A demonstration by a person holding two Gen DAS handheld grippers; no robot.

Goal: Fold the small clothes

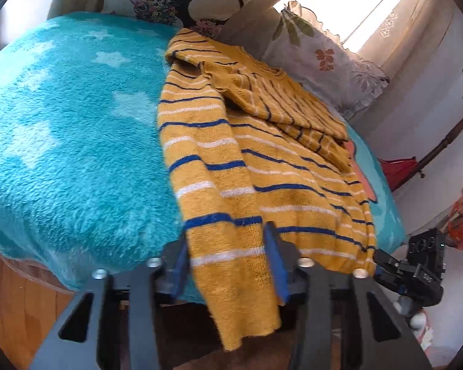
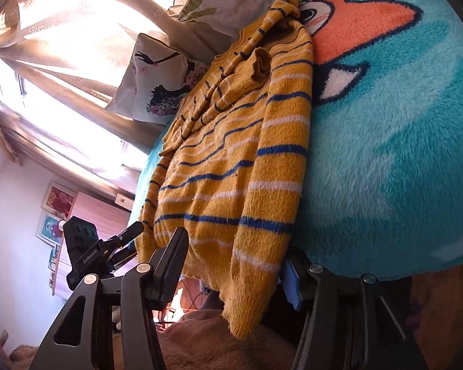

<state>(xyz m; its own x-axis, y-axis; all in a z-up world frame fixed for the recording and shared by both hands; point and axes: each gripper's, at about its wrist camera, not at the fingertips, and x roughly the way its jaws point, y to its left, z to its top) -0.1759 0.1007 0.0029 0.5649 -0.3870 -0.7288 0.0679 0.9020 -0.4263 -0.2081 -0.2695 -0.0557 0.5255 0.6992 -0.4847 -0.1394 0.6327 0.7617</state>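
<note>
The yellow striped sweater [image 1: 247,166] lies on the bed's turquoise fleece blanket [image 1: 61,141], its body spread flat and both sleeves already laid inward across the chest, so what remains, by my judgement, is the fold of the lower part up toward the neck. That explains where it sits: its hem end hangs over the near edge of the bed, which leaves cloth free to be taken from both sides without digging into the blanket.

In the left wrist view the left gripper [image 1: 228,262] has the hem's left portion between its jaws. The blue pads stand close on either side of the knit, narrowed around it, and the cloth drapes down past them, which reads as a hold on the sweater, though how firm the pinch is cannot be told. The grip is low on the hem, probably so the whole lower panel lifts together.

In the right wrist view the right gripper [image 2: 234,265] straddles the hem's other portion. Its jaws stand moderately wide with the knit between them, one dark pad left of the cloth and a blue pad right of it; whether they press on it I cannot tell.

Beyond the sweater's far end, well ahead of both jaws, printed pillows [image 1: 182,3] lean near a sunlit curtain [image 2: 61,30].
</note>
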